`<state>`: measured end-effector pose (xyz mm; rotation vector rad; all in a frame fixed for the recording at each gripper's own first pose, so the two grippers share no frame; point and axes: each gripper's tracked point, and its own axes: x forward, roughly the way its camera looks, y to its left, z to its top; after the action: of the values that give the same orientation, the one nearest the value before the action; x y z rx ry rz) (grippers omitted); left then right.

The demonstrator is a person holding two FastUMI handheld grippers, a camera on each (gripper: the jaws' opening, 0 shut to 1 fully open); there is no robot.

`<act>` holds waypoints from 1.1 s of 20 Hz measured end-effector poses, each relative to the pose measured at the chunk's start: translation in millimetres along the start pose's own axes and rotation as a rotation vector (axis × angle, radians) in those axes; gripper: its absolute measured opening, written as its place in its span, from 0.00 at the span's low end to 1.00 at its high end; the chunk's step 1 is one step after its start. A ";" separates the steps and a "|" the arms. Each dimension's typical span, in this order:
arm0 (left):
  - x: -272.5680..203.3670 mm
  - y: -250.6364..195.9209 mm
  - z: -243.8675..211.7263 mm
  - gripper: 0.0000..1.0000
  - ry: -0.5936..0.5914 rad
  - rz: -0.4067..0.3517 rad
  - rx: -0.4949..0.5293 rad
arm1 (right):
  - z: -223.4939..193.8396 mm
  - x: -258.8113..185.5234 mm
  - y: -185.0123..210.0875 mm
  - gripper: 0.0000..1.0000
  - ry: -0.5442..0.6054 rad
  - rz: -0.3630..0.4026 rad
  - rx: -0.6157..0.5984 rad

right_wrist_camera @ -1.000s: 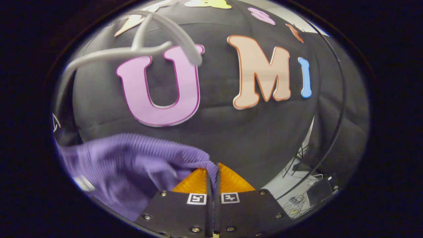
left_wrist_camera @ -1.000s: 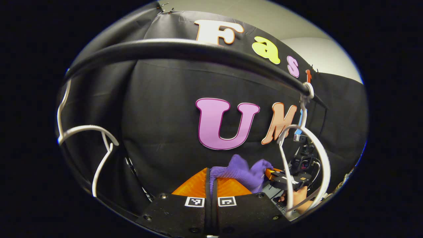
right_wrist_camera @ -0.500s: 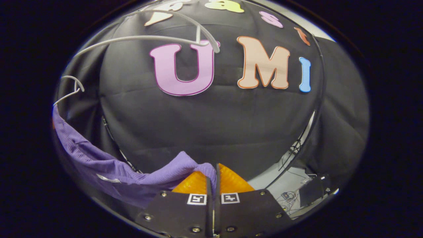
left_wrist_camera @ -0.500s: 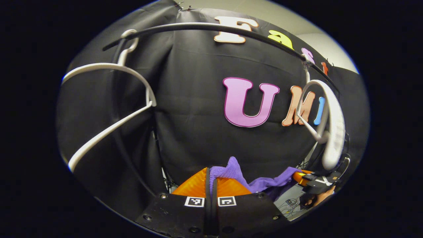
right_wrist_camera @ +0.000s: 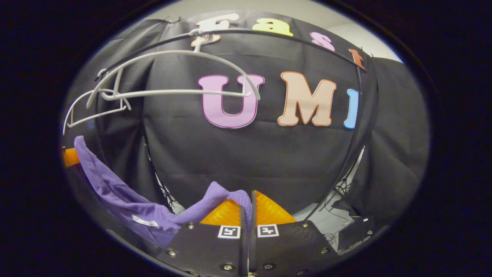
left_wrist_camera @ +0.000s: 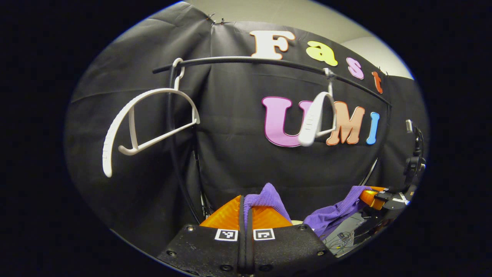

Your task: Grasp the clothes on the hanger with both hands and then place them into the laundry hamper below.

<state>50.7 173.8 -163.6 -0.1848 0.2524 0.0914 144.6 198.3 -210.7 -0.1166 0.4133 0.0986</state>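
In the left gripper view, the left gripper [left_wrist_camera: 246,209] is squeezed tight on a fold of the purple top [left_wrist_camera: 265,198], which sticks up between its two fingers. The purple top hangs in the air, off the hangers. It sags and runs over to the right gripper [left_wrist_camera: 371,196], low at the right edge

In the right gripper view, the right gripper [right_wrist_camera: 248,207] is also pinched tight on the purple top [right_wrist_camera: 127,200]. The cloth droops down to the left and then climbs up to the left gripper [right_wrist_camera: 69,157] at the far left

Farther back, two white hangers [left_wrist_camera: 148,123] [left_wrist_camera: 315,119] hang bare on a black rail [left_wrist_camera: 250,60]. Behind them is the black cloth wall [left_wrist_camera: 230,154]
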 end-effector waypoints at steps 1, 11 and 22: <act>-2.1 -12.8 1.8 0.00 -0.008 -0.016 0.007 | 5.9 -8.1 -0.9 0.02 -0.009 0.000 0.001; 16.7 -122.9 24.7 0.00 -0.071 -0.172 0.055 | 54.2 -32.2 -22.3 0.01 -0.095 0.013 0.050; 135.4 -200.9 -36.3 0.00 0.028 -0.271 0.110 | 0.0 58.8 -75.5 0.02 0.051 -0.053 0.064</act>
<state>195.2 -20.9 -198.7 -0.1095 0.2575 -0.1940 207.2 127.9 -227.6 -0.0674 0.4637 0.0301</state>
